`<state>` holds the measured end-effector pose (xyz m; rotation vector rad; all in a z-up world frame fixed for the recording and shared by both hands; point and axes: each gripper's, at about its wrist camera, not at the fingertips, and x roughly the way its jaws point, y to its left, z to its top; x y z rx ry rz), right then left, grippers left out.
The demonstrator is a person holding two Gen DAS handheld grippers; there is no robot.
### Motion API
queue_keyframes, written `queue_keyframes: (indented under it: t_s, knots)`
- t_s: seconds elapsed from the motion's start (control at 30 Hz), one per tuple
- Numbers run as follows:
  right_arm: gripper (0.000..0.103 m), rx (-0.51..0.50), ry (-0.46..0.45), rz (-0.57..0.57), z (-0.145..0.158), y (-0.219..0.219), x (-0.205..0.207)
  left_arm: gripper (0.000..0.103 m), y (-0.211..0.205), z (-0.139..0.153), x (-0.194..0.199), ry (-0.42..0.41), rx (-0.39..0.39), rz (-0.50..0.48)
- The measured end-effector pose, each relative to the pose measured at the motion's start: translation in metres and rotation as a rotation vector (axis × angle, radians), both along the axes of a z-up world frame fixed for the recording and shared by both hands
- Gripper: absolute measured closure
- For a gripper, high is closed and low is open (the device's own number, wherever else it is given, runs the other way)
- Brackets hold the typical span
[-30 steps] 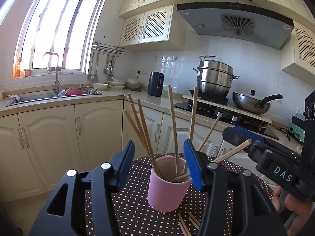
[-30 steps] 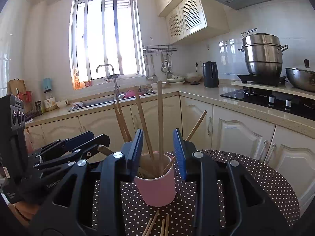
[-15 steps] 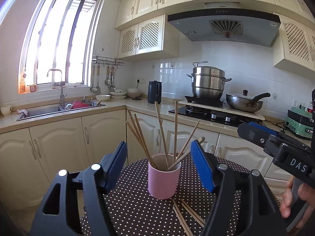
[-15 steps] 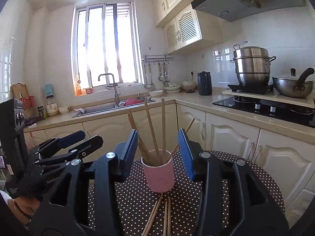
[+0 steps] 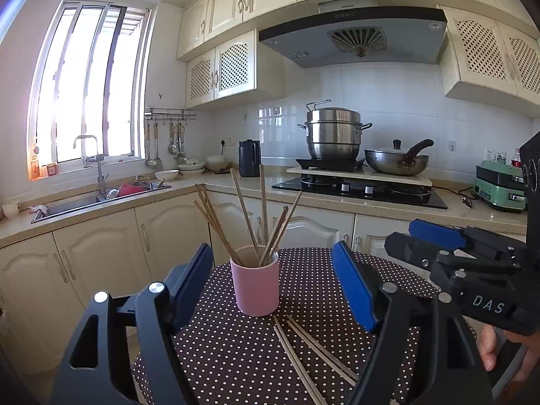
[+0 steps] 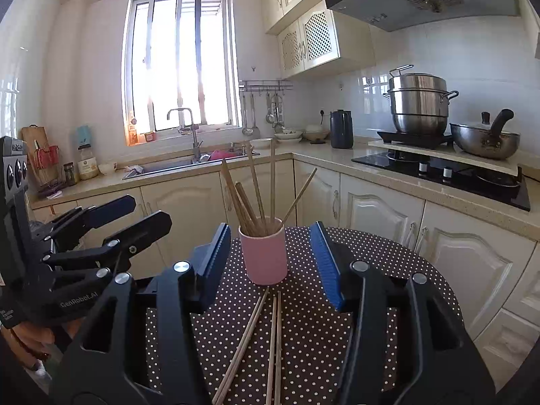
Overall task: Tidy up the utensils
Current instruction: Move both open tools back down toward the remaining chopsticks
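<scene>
A pink cup (image 5: 256, 285) stands on the dotted round table (image 5: 219, 354) and holds several wooden chopsticks (image 5: 246, 219). It also shows in the right wrist view (image 6: 266, 253), with its chopsticks (image 6: 256, 195). Loose chopsticks (image 5: 310, 354) lie on the cloth in front of the cup; they also show in the right wrist view (image 6: 266, 337). My left gripper (image 5: 273, 290) is open and empty, back from the cup. My right gripper (image 6: 270, 263) is open and empty too. Each gripper shows at the edge of the other's view: the right one (image 5: 438, 239) and the left one (image 6: 135, 212).
Cream cabinets (image 5: 101, 256) and a counter with a sink (image 5: 101, 195) stand behind the table. A hob (image 5: 357, 189) carries a steel steamer pot (image 5: 332, 135) and a wok (image 5: 396, 162). A black kettle (image 5: 249, 158) stands on the counter.
Both grippers have pulled back and up from the cup, and their jaws have opened wider. The chopstick that was between the right gripper's fingers now stands in the cup.
</scene>
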<state>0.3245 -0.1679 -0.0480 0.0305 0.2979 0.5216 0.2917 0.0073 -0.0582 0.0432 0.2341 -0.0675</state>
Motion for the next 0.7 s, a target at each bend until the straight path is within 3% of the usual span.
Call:
queue_keyframes:
  t_s: [0.17, 0.3, 0.47, 0.7]
  knots:
    - [0.052, -0.027, 0.060, -0.002, -0.017, -0.004, 0.000, 0.029, -0.011, -0.017, 0.007, 0.080, 0.027, -0.014]
    - [0.051, -0.054, 0.128, -0.017, -0.035, -0.008, 0.005, 0.029, -0.017, -0.044, 0.031, 0.271, 0.041, -0.033]
    - [0.051, -0.085, 0.205, -0.046, -0.055, -0.013, 0.015, 0.029, -0.008, -0.079, 0.056, 0.441, -0.022, -0.025]
    - [0.050, -0.134, 0.374, -0.043, -0.092, -0.012, 0.039, 0.029, 0.003, -0.133, 0.093, 0.744, -0.031, 0.063]
